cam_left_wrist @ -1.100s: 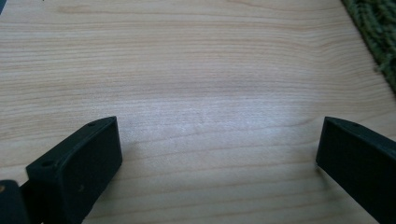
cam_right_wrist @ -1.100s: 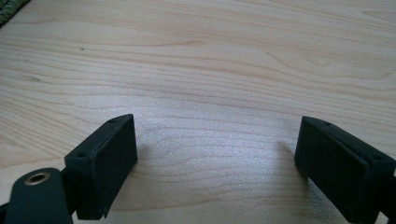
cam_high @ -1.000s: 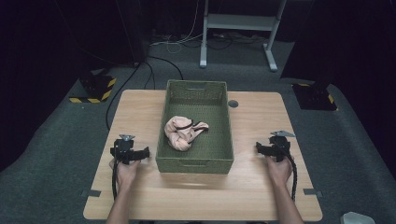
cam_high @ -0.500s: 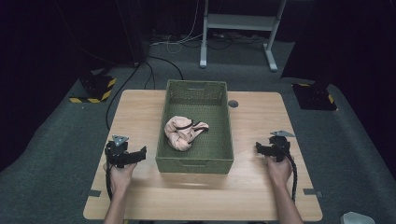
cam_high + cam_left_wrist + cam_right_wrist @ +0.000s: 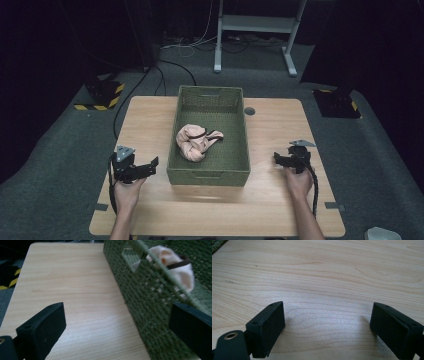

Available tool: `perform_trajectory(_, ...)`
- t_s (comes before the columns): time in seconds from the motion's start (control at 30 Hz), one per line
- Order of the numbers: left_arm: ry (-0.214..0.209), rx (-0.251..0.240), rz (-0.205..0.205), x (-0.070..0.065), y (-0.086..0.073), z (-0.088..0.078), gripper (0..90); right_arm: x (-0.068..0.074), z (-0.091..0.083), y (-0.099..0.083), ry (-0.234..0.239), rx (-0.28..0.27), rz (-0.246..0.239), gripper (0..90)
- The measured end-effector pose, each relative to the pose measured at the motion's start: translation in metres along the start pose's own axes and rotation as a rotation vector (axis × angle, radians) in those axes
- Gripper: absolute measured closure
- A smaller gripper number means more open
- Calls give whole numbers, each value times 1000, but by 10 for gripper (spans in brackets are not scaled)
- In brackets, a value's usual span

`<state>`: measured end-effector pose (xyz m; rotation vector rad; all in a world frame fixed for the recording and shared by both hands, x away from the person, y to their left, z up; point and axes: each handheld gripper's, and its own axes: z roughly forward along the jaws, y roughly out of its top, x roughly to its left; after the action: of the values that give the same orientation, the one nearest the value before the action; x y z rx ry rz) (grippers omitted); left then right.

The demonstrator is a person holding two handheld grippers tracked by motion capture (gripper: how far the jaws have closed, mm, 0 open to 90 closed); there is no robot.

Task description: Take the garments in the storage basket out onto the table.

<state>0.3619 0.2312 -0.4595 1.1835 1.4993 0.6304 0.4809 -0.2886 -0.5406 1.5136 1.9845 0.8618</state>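
low in the frame, the left gripper (image 5: 150, 165) sits lower left and the right gripper (image 5: 278, 159) lower right, both with jaws spread wide and empty over the pale wooden table (image 5: 150, 125). at centre, the green woven rectangular basket (image 5: 207, 175) holds a crumpled peach cloth with a dark band (image 5: 196, 141).

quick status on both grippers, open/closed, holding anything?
Left gripper: open, holding nothing, beside the green basket.
Right gripper: open, holding nothing, over bare table.
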Motion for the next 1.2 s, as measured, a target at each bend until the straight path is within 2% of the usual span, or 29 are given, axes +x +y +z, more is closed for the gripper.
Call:
perform_trajectory(0.1,-33,-10,-1,-8,5,-4,21,0,0,0,0,0,0,123)
perform_trajectory(0.3,-93,-10,21,-29,15,-5,25,0,0,0,0,0,0,123)
perform_trajectory(0.43,-120,12,65,-43,22,-2,29,0,0,0,3,0,-4,123)
perform_trajectory(0.67,-158,26,64,-59,25,8,37,0,0,0,3,0,-4,123)
perform_trajectory(0.83,-191,33,48,-67,26,14,40,0,0,0,3,0,-5,123)
perform_trajectory(1.03,-212,47,53,-76,28,23,60,0,0,0,3,0,-4,123)
perform_trajectory(1.2,-240,46,37,-83,30,34,69,0,0,0,3,0,-4,123)
